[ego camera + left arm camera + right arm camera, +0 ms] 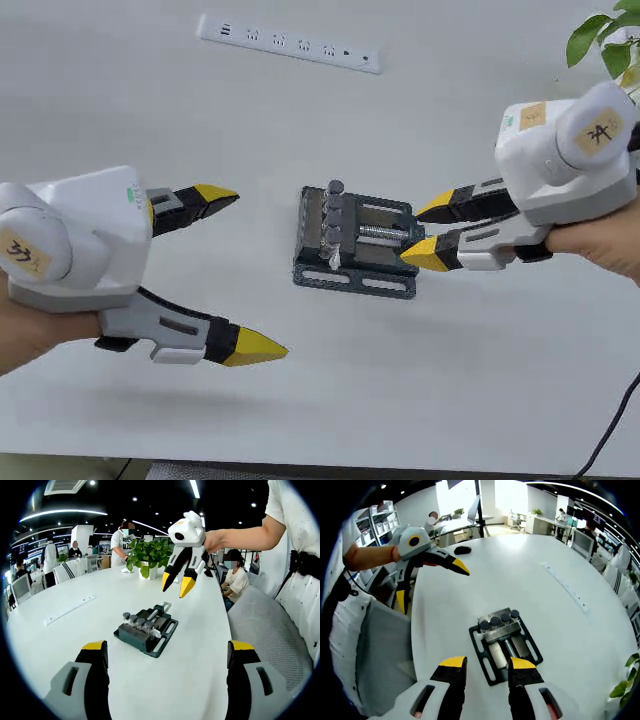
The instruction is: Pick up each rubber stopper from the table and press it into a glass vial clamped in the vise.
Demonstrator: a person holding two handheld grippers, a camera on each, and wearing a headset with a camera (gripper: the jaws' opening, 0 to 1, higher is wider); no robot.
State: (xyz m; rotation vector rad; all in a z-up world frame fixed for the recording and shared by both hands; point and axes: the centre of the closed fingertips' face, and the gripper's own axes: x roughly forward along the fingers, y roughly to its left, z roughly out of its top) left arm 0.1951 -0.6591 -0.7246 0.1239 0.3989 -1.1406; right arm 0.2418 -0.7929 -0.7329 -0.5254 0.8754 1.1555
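Note:
A dark bench vise (385, 258) sits mid-table, clamping a row of small glass vials (332, 225) capped with dark rubber stoppers. The same vise (155, 639) and vials (138, 622) appear in the left gripper view, and the vise (492, 666) and stoppers (497, 621) in the right gripper view. My left gripper (245, 270) hovers left of the vise, jaws spread wide and empty. My right gripper (422, 235) hangs just right of the vise by the screw, jaws narrowly apart with nothing between them. Each gripper shows in the other's view: the right gripper (175, 589) and the left gripper (431, 587).
A white power strip (290, 42) lies at the table's far side. A potted plant (605, 40) stands at the far right and a black cable (615, 430) runs off the near right edge. A black mouse (465, 550) lies on the table. People sit in the background.

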